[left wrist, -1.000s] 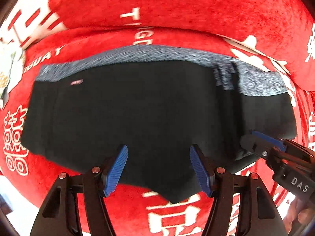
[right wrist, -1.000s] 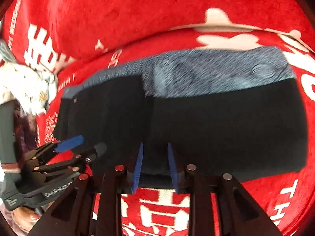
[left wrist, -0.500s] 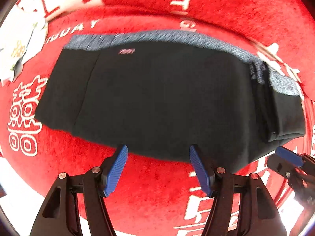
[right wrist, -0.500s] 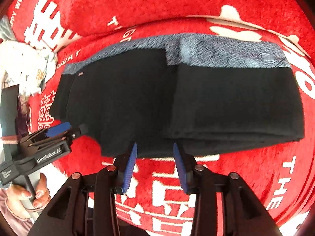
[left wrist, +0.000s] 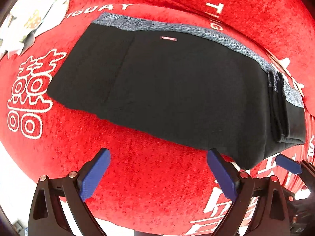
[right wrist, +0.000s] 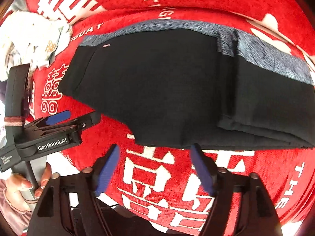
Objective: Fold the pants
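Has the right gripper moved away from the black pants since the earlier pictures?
Yes. The right gripper has drawn back off the pants onto the white characters of the red cloth; its jaws have just been opening, with nothing between them.

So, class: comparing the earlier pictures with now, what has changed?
Both grippers let go: the left gripper and right gripper have just been opening and have backed off the pants' near edge, nothing between their fingers. The pants stay folded on the red cloth.

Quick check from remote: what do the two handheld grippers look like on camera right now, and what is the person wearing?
Both the left gripper and the right gripper have black skeletal arms with silver and red screw heads and blue ribbed pads. Seen from the right wrist camera, the left gripper's black body reads "GenRobot.AI" in white. The person's sleeve is dusky pink.
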The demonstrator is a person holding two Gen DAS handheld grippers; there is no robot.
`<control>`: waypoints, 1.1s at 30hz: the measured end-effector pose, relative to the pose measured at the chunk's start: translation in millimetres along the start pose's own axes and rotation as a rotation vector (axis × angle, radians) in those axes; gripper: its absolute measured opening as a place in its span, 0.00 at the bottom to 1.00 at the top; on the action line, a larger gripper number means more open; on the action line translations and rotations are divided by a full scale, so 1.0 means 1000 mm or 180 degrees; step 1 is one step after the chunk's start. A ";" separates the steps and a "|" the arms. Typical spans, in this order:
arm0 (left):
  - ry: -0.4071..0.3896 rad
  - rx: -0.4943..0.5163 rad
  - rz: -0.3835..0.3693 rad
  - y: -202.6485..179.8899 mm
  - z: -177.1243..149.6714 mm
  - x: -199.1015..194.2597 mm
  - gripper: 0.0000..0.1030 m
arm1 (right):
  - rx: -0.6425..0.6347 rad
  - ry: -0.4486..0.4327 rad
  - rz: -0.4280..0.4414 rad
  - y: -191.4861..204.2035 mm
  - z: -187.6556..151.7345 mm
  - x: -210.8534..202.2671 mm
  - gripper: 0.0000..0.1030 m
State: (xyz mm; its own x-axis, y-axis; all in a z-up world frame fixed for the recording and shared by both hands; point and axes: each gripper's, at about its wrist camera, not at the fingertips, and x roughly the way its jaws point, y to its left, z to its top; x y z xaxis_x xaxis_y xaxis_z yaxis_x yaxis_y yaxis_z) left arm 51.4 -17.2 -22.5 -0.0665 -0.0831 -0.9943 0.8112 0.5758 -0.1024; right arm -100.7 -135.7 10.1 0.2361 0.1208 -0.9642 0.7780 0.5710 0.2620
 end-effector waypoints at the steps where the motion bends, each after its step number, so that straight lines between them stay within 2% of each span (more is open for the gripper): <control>1: 0.0004 -0.0023 -0.0007 0.004 0.000 0.000 0.96 | -0.0051 -0.0016 -0.0048 0.004 0.000 0.000 0.83; 3: 0.0012 -0.0077 -0.0026 0.012 -0.001 -0.003 0.96 | -0.0209 -0.0073 -0.0218 0.011 0.002 -0.002 0.85; 4: 0.0010 -0.0115 -0.0044 0.019 -0.001 -0.004 0.96 | -0.0282 0.0028 -0.0231 0.014 0.004 -0.003 0.85; 6: 0.0001 -0.0171 -0.0084 0.028 -0.001 -0.006 0.96 | -0.0377 -0.0067 -0.0454 0.013 0.010 -0.007 0.85; 9: -0.0029 -0.0267 -0.0213 0.048 -0.001 -0.011 0.96 | -0.0248 -0.0166 -0.0716 -0.003 0.025 -0.011 0.85; 12: -0.0060 -0.0358 -0.0296 0.069 -0.003 -0.017 0.96 | 0.0016 -0.0145 -0.0845 -0.028 0.040 -0.005 0.85; 15: -0.0051 -0.0462 -0.0358 0.079 -0.006 -0.017 0.96 | 0.0291 0.0068 -0.0713 -0.042 0.044 0.007 0.86; 19: -0.0036 -0.0556 -0.0381 0.098 -0.009 -0.017 0.96 | 0.0090 0.0020 -0.0808 -0.027 0.040 0.001 0.86; 24: -0.0030 -0.0728 -0.0531 0.121 -0.006 -0.021 0.96 | -0.0039 -0.0050 -0.0645 -0.005 0.039 -0.004 0.86; 31: -0.0009 -0.0854 -0.0831 0.143 -0.012 -0.024 0.96 | -0.0169 0.0056 -0.0435 0.018 0.053 0.019 0.86; 33: -0.0012 -0.0933 -0.0957 0.152 -0.002 -0.020 0.96 | -0.0127 0.0127 -0.0361 0.018 0.053 0.030 0.86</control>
State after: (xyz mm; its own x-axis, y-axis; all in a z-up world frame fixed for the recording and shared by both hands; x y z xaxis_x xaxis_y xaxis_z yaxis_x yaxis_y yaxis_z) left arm 174.7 73.3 -18.0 -0.2725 -0.2853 -0.9189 0.5563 0.7325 -0.3924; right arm -48.9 -165.4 -11.8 0.1239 0.0852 -0.9886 0.7745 0.6146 0.1500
